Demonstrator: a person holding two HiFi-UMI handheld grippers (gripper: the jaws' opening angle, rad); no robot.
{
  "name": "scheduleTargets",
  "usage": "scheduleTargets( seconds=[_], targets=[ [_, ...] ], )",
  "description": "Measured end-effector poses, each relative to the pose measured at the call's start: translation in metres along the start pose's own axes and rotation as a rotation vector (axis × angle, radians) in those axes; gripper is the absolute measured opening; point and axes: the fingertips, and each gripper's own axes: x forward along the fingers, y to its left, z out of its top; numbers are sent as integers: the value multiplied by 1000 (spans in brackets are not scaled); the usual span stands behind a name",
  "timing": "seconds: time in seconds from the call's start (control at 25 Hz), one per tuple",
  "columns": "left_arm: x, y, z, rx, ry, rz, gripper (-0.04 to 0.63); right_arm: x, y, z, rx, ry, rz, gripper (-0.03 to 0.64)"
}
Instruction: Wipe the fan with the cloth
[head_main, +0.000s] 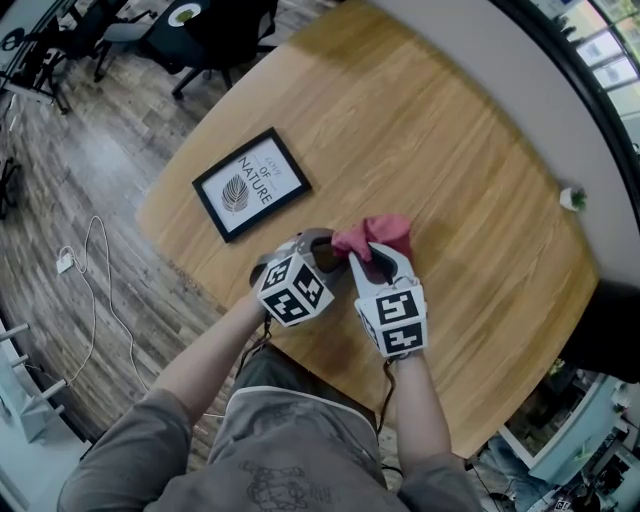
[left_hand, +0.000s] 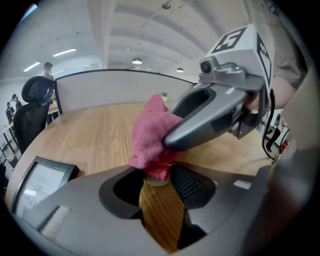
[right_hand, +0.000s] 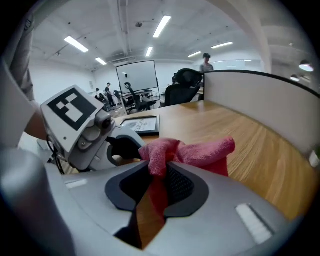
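A pink cloth (head_main: 381, 232) is bunched in my right gripper (head_main: 372, 253), whose jaws are shut on it. In the right gripper view the cloth (right_hand: 200, 152) spills over the tips of the right gripper (right_hand: 157, 167). My left gripper (head_main: 318, 246) sits just left of it, tips nearly touching the cloth. In the left gripper view a small pale round thing, the fan (left_hand: 157, 182), is pinched between the tips of the left gripper (left_hand: 154, 176). The cloth (left_hand: 148, 135) lies pressed on top and hides most of the fan. The right gripper (left_hand: 171, 139) reaches in from the right.
A black-framed picture (head_main: 250, 185) lies on the wooden table (head_main: 470, 150) to the left of the grippers. A small white and green object (head_main: 572, 198) sits at the far right edge. Office chairs (head_main: 205, 30) and a floor cable (head_main: 95, 262) lie beyond the table.
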Motion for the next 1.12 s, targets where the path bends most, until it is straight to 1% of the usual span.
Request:
scheduleTargets(
  seconds=[0.08,0.12,0.16,0.24,0.36,0.44,0.52,0.64,0.72,0.84,0.96,1.04,1.12],
  targets=[
    [-1,-1,-2,-1,2,0,173,-2,7,-7,-10,31,61,89],
    [-2,-1,-2,3,1,4,173,-5,4,-9,12,33,73,89],
    [-2,-1,-3,9,-1,8,173,-9,-3,-9,45,23,64,88],
    [-1,0,-2,14,-4,10,173,-18,-28,-6,106,-8,-14,87],
    [0,-1,-2,-2,1,-2,173,-29,-66,-7,150,-21,-161,87],
    [0,-2,-1,-7,5,-5,173,-36,-84,-10,139,-8,-241,87],
    [0,-1,0,-6,3,-2,173,-42,-97,-11,100,10,-309,87],
    [2,5,1,-48,1,14,178,-56,-107,-6,82,6,-363,87],
    [-1,8,2,-86,3,34,286,-70,-109,1,93,-23,-378,87],
    [-17,10,12,-110,-11,52,290,-97,-107,20,114,-95,-388,87],
    [-40,13,31,-113,-51,78,287,-128,-100,45,186,-198,-359,87],
    [-60,16,47,-116,-84,108,264,-150,-94,65,217,-273,-343,87],
    [-81,19,65,-107,-121,142,238,-173,-87,84,219,-335,-339,87]
  ],
)
